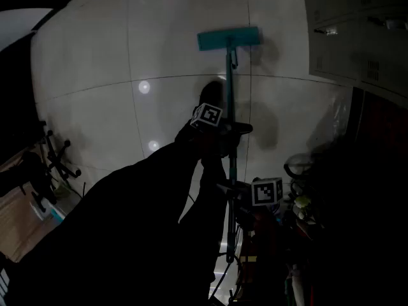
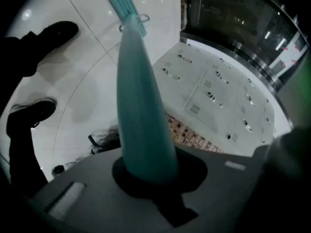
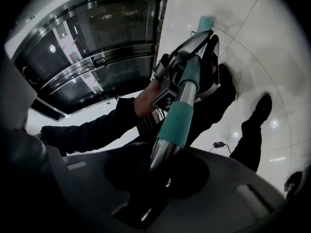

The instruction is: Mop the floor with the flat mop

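Note:
The flat mop's teal head point(image 1: 229, 38) lies flat on the pale tiled floor ahead of me, and its handle point(image 1: 229, 88) runs back toward me. My left gripper point(image 1: 223, 132) is shut on the handle halfway along. Lower down, my right gripper point(image 1: 245, 199) grips the same handle. In the left gripper view the teal handle point(image 2: 141, 110) rises from between the jaws of the left gripper point(image 2: 155, 174) to the mop head point(image 2: 124, 1). In the right gripper view the metal pole with its teal sleeve point(image 3: 177, 115) passes through the right gripper point(image 3: 155, 171) and on to the left gripper point(image 3: 194, 57).
Grey lockers point(image 1: 357, 30) line the wall at the upper right. Dark clutter point(image 1: 299, 203) crowds the lower right, and a black stand point(image 1: 54, 158) sits at the left. The person's shoes point(image 2: 58, 33) stand left of the mop. A small plug and cable point(image 3: 218, 144) lie on the tiles.

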The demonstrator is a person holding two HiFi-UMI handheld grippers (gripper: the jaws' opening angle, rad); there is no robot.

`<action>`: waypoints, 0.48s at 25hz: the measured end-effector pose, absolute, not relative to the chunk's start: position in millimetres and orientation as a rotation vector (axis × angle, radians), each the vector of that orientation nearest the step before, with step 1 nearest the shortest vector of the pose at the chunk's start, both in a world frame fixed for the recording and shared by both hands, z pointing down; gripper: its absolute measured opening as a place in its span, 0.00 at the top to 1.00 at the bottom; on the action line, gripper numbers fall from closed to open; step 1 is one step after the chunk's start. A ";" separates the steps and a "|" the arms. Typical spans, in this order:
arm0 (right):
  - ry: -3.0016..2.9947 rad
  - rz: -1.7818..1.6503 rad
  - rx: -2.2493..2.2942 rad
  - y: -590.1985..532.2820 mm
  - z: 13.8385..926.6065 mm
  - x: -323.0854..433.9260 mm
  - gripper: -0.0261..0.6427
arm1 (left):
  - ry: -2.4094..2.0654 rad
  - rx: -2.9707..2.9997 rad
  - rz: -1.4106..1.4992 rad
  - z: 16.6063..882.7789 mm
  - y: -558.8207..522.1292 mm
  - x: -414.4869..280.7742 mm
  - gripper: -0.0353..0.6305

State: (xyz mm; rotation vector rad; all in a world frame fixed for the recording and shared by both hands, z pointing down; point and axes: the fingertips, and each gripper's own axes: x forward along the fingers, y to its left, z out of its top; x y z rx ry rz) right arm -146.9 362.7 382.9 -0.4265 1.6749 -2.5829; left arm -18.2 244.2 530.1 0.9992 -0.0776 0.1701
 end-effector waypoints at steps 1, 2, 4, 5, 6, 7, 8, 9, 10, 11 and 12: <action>1.695 -2.584 -0.425 378.6 383.5 -141.1 0.80 | -0.071 0.999 0.164 528.3 258.5 -12.3 0.88; 1.718 -2.587 -0.426 394.3 384.4 -135.3 0.80 | -0.065 1.000 0.159 526.8 272.6 -6.7 0.88; 1.790 -2.583 -0.427 423.9 387.2 -125.2 0.80 | -0.059 1.004 0.155 526.1 300.4 2.9 0.88; 1.825 -2.578 -0.426 438.1 388.5 -121.4 0.81 | -0.059 1.006 0.160 527.2 314.8 6.4 0.88; 1.841 -2.577 -0.426 452.8 389.4 -118.5 0.81 | -0.060 1.006 0.168 528.6 330.1 9.3 0.88; 1.839 -2.579 -0.426 467.9 390.0 -116.4 0.81 | -0.061 1.002 0.179 529.9 346.1 11.6 0.88; 1.826 -2.582 -0.426 482.6 390.5 -115.0 0.81 | -0.062 0.995 0.191 531.4 362.4 13.4 0.88; 1.807 -2.584 -0.428 496.3 390.9 -113.9 0.81 | -0.064 0.988 0.205 533.4 378.1 14.6 0.88; 1.785 -2.587 -0.432 508.5 391.4 -113.2 0.81 | -0.068 0.981 0.218 536.0 392.5 15.4 0.88; 1.759 -2.591 -0.437 518.9 392.0 -112.7 0.81 | -0.074 0.974 0.229 539.2 405.3 15.8 0.88; 1.734 -2.590 -0.440 527.3 392.7 -112.5 0.81 | -0.080 0.967 0.238 542.7 416.1 16.1 0.88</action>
